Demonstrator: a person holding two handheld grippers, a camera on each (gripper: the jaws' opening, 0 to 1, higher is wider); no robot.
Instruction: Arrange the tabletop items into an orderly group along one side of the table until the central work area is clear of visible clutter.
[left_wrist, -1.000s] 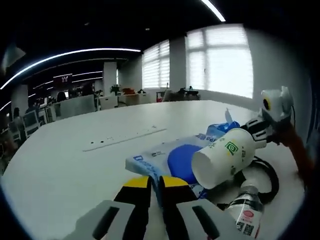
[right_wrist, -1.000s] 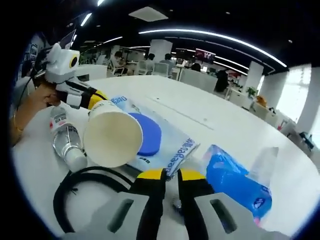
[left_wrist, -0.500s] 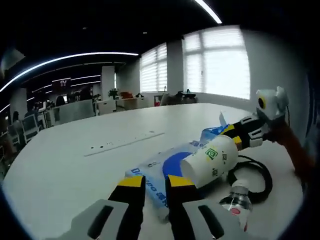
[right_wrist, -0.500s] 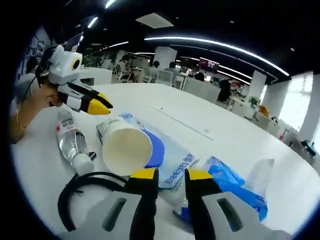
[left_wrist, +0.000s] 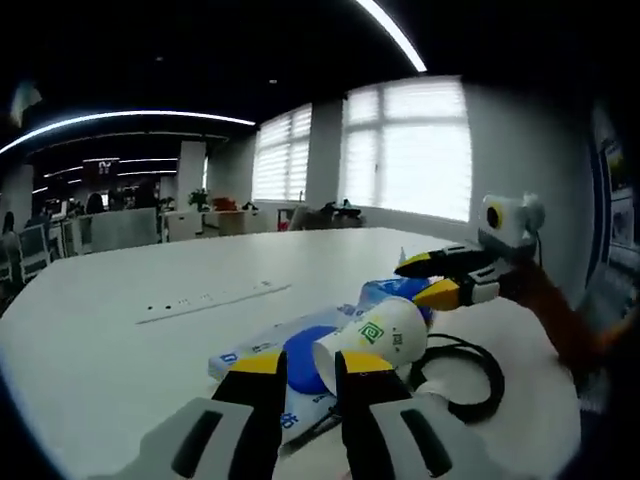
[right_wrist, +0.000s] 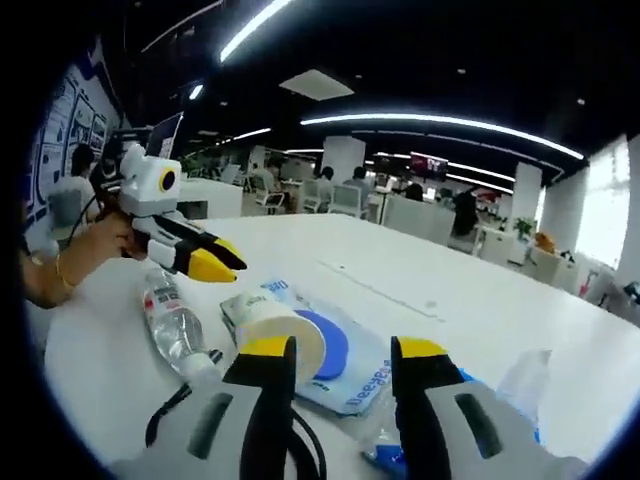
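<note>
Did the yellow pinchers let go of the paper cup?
Yes. The right gripper was shut on the paper cup; now its jaws stand open above it, and the cup lies on the blue packet.

Both the left gripper (left_wrist: 303, 362) and right gripper (right_wrist: 336, 348) have grey bodies, black jaws with yellow tips and slotted bases, and the person's left wrist wears a thin gold bracelet (right_wrist: 60, 271).

Bright window glare; fisheye-warped edges
</note>
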